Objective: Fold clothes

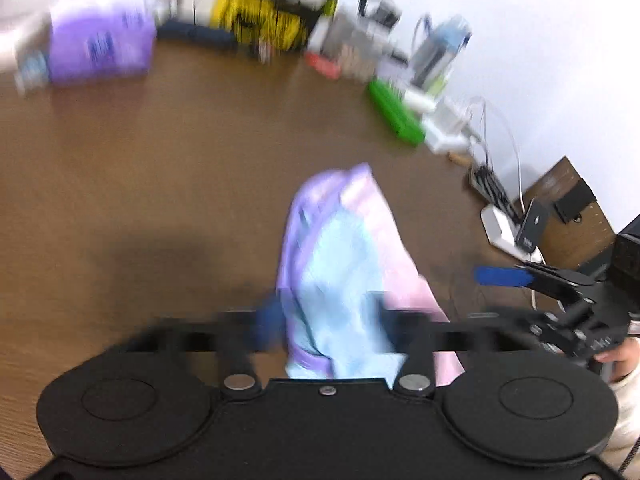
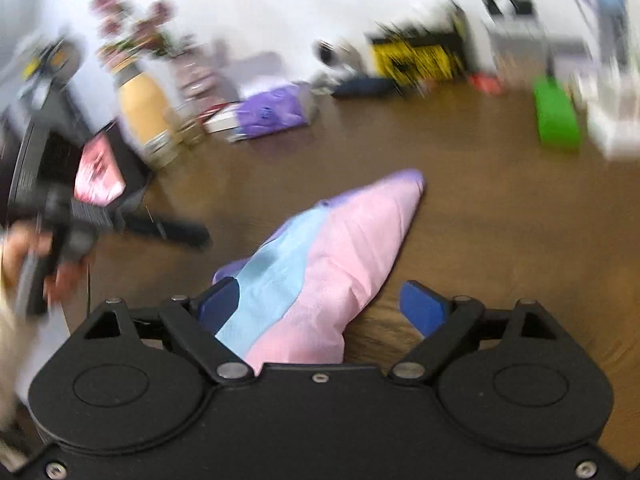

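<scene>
A pastel garment (image 1: 344, 264) in purple, light blue and pink lies bunched on the brown table (image 1: 160, 160). In the left wrist view it rises between the blurred blue pads of my left gripper (image 1: 326, 316), whose jaws stand wide and open. In the right wrist view the garment (image 2: 328, 248) tapers to a point away from me. My right gripper (image 2: 320, 308) is open around its near end. The cloth leans on the left pad (image 2: 218, 306), with a gap to the right pad (image 2: 424, 308). Each gripper shows in the other's view: right gripper (image 1: 492, 296), left gripper (image 2: 172, 232), held by a hand (image 2: 24, 256).
Clutter lines the table's far edge by the white wall: a purple pack (image 1: 100, 44), a yellow-and-black box (image 1: 256, 20), a green box (image 1: 394, 114), cables and a white device (image 1: 500, 228). A vase with flowers (image 2: 144, 112) stands at the far left. Both views are motion-blurred.
</scene>
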`<action>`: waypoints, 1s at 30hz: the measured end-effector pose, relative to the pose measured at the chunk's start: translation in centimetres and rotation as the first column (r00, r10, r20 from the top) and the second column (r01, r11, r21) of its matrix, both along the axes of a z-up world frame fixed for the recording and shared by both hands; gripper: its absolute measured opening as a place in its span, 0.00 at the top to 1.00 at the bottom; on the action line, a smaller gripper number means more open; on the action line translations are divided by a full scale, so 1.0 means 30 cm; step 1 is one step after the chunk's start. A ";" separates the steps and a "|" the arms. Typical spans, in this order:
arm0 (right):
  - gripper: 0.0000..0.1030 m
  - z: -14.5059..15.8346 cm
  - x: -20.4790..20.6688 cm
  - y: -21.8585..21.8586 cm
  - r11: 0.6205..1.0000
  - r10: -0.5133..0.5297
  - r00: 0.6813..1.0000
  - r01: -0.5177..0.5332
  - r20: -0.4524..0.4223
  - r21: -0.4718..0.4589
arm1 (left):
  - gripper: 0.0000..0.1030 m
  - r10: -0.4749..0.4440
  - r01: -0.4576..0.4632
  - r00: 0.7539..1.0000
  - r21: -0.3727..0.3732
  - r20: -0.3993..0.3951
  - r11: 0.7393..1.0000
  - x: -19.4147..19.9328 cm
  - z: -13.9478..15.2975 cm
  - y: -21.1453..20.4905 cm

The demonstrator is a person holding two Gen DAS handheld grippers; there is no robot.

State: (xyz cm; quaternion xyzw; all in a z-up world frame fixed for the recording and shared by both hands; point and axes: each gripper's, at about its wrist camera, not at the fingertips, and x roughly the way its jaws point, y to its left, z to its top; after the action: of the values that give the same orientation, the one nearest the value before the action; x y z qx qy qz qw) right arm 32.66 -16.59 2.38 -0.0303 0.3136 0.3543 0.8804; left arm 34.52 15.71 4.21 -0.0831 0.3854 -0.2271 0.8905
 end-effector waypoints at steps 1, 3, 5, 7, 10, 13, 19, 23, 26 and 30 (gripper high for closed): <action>0.12 0.014 -0.037 0.003 0.998 0.041 0.997 -0.038 0.061 -0.046 | 0.18 -0.086 0.082 0.994 0.058 0.062 0.995 -0.047 0.026 -0.025; 0.12 0.011 -0.152 0.047 0.964 0.195 0.957 -0.147 0.213 -0.222 | 0.18 -0.205 0.183 0.972 0.171 0.118 0.968 -0.112 0.041 -0.098; 0.12 -0.012 -0.254 0.097 0.891 0.353 0.893 -0.230 0.279 -0.391 | 0.18 -0.297 0.245 0.945 0.308 0.135 0.919 -0.174 0.024 -0.173; 0.12 -0.039 -0.325 0.144 0.815 0.455 0.844 -0.266 0.283 -0.515 | 0.18 -0.373 0.287 0.919 0.430 0.128 0.856 -0.230 -0.011 -0.242; 0.13 -0.077 -0.382 0.183 0.740 0.546 0.784 -0.287 0.294 -0.608 | 0.18 -0.475 0.349 0.875 0.554 0.097 0.756 -0.313 -0.065 -0.343; 0.16 -0.110 -0.403 0.211 0.694 0.604 0.741 -0.307 0.293 -0.652 | 0.18 -0.468 0.351 0.879 0.537 0.094 0.767 -0.334 -0.076 -0.345; 0.31 -0.176 -0.382 0.291 0.627 0.689 0.667 -0.354 0.282 -0.694 | 0.18 -0.395 0.299 0.914 0.500 0.095 0.813 -0.357 -0.087 -0.315; 0.35 -0.187 -0.358 0.328 0.618 0.704 0.651 -0.364 0.284 -0.697 | 0.18 -0.375 0.283 0.922 0.491 0.100 0.824 -0.408 -0.076 -0.280; 0.56 -0.189 -0.343 0.341 0.602 0.715 0.647 -0.379 0.263 -0.703 | 0.17 -0.371 0.281 0.923 0.484 0.099 0.829 -0.417 -0.074 -0.272; 0.83 -0.196 -0.317 0.358 0.585 0.717 0.664 -0.405 0.214 -0.703 | 0.17 -0.376 0.276 0.920 0.495 0.114 0.824 -0.415 -0.074 -0.274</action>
State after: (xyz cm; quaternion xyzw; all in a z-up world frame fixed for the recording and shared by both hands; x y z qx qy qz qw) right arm 23.15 -5.85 -3.49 -0.4947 0.1535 0.4849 0.7047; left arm 22.05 7.48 2.00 0.2262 0.3425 -0.2838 0.8666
